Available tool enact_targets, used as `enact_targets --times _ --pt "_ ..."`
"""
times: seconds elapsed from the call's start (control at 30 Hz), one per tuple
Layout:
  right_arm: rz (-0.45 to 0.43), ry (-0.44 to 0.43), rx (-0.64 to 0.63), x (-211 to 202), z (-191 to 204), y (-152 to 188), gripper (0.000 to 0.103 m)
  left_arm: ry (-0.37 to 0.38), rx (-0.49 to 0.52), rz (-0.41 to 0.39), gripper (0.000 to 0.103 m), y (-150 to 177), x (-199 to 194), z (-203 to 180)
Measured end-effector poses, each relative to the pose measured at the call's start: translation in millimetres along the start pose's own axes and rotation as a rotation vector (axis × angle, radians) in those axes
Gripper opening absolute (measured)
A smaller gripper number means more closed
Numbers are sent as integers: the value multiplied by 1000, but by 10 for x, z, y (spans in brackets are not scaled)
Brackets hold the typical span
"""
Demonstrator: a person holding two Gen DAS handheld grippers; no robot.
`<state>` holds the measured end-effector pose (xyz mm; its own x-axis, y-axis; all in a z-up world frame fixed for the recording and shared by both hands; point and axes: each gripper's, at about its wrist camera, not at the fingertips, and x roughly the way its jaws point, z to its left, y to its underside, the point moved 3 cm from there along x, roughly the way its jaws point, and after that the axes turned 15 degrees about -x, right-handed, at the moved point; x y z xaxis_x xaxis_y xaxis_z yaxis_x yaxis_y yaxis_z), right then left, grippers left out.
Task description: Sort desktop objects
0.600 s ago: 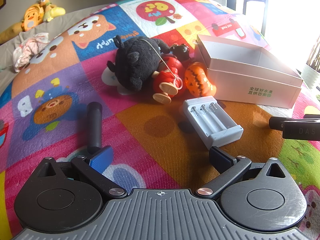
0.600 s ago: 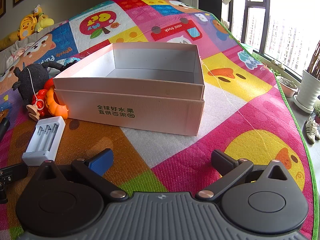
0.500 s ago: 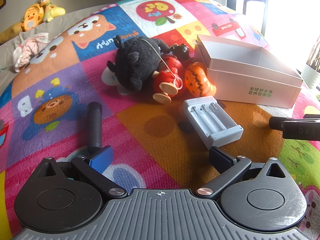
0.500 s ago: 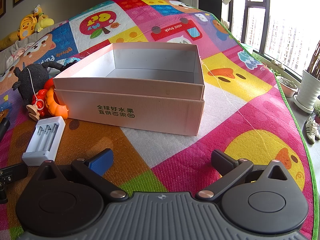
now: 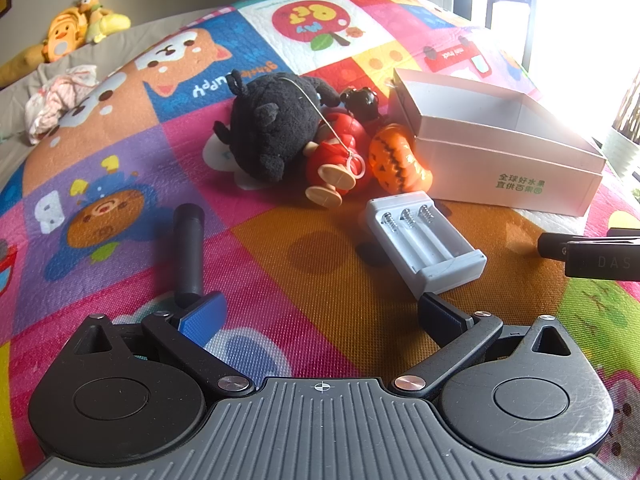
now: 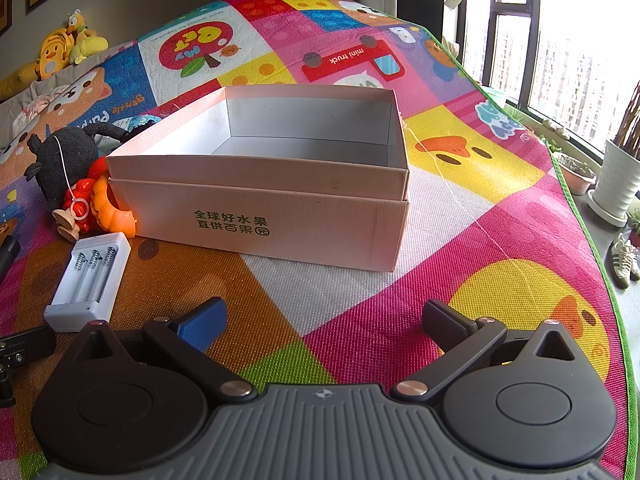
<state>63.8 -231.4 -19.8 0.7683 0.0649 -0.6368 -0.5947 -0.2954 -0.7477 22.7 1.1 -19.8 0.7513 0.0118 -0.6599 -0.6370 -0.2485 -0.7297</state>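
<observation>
An empty white cardboard box (image 6: 280, 220) stands on the colourful mat, also in the left wrist view (image 5: 508, 176). Left of it lie a black plush (image 5: 276, 132), a red doll (image 5: 336, 160), an orange pumpkin toy (image 5: 396, 160), a white battery holder (image 5: 424, 240) and a black cylinder (image 5: 188, 248). My left gripper (image 5: 320, 316) is open and empty, just short of the battery holder. My right gripper (image 6: 324, 320) is open and empty, in front of the box. The right gripper's side shows at the left wrist view's right edge (image 5: 592, 256).
A yellow plush (image 5: 80, 24) and crumpled cloth (image 5: 56, 100) lie far left at the back. The mat's green edge (image 6: 592, 240) drops off on the right, with plant pots (image 6: 616, 176) and shoes (image 6: 624, 260) on the floor below the window.
</observation>
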Motion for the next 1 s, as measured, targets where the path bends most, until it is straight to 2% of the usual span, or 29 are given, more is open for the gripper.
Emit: enact_targets --times 0.67,0.8,0.9,1.0 --pt "4 -8 1 -7 1 14 103 13 8 24 103 -6 2 5" --pt "75 -79 -37 -63 -15 49 103 32 28 28 103 21 -70 49" --pt "91 -56 -15 -92 22 54 103 54 42 22 103 58 -176 113" --pt "130 -58 -32 -65 39 -24 103 40 58 -32 103 31 -297 240"
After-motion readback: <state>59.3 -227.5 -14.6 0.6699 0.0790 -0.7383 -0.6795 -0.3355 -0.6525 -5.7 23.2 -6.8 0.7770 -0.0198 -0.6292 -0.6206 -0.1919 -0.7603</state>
